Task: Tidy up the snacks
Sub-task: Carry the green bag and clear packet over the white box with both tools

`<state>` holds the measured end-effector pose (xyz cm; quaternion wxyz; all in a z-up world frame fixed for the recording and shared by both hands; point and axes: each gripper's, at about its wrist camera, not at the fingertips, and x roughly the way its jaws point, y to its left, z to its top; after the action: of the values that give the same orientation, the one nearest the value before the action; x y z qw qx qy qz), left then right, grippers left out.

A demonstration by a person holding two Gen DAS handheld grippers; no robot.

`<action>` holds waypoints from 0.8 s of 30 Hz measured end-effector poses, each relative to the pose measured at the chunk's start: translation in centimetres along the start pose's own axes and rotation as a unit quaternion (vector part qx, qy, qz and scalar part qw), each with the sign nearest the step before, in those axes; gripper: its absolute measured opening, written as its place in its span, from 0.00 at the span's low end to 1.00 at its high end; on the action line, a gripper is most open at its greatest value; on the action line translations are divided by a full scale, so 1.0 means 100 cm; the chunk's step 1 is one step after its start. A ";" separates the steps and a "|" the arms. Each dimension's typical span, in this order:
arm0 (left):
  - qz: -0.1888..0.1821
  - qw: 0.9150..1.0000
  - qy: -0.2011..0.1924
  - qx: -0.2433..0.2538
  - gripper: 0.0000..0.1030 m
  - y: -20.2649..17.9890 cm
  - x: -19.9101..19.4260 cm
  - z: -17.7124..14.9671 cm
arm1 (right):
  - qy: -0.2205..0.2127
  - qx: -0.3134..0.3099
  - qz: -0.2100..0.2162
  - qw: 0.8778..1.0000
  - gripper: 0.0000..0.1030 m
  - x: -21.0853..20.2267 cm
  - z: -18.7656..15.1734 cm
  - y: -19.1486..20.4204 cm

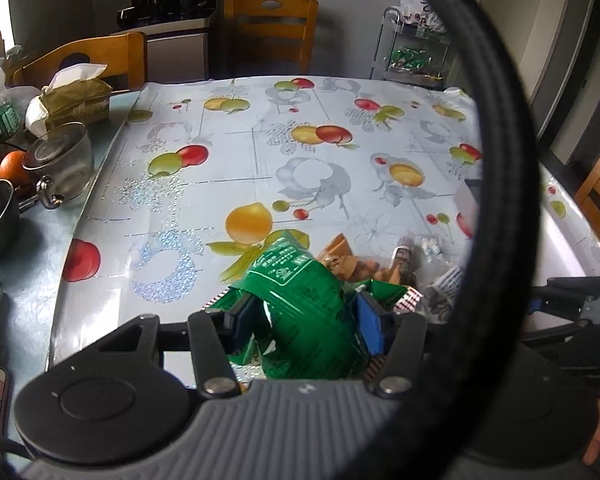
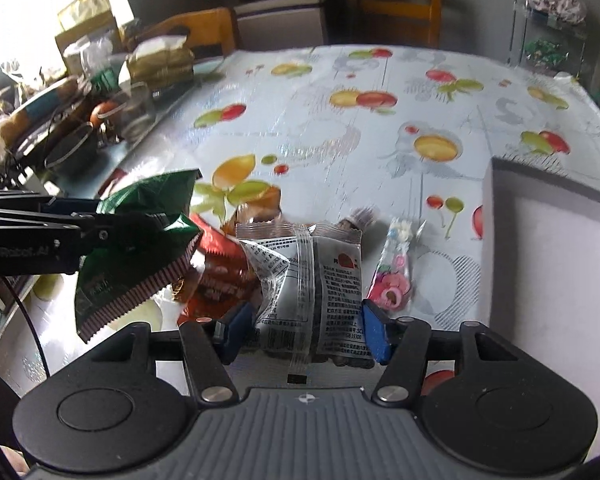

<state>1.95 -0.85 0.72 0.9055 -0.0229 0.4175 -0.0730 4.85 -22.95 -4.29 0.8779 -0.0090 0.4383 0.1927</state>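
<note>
Left gripper (image 1: 306,322) pinches crinkled green foil snack bag (image 1: 304,300), lifted off fruit-print tablecloth (image 1: 260,152). Right gripper (image 2: 306,330), half-open, clamps clear printed plastic snack packet (image 2: 312,276).

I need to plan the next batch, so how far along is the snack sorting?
Nothing looks sorted yet: no snack shows inside the grey box where its floor is in view. In hand: the left gripper holds a green packet, and the right gripper holds a clear grey packet. Left on the table: a red packet, a candy bag and brown snacks behind.
</note>
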 end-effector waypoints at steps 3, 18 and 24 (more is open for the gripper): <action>-0.013 1.000 0.004 -0.002 0.50 -0.006 -0.002 0.007 | -0.012 0.008 -0.005 1.000 0.57 -0.011 0.002 -0.005; -0.076 0.995 0.006 0.068 0.50 -0.084 0.001 0.029 | -0.040 0.053 -0.071 0.995 0.57 -0.056 -0.015 -0.054; -0.105 0.989 0.008 0.105 0.50 -0.124 0.007 0.032 | -0.049 0.080 -0.107 0.990 0.57 -0.075 -0.030 -0.086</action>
<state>3.44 -13.32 3.57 0.8869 0.0289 0.4095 -0.2116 1.47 -33.90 -1.62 0.9117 0.0235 0.4054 0.0626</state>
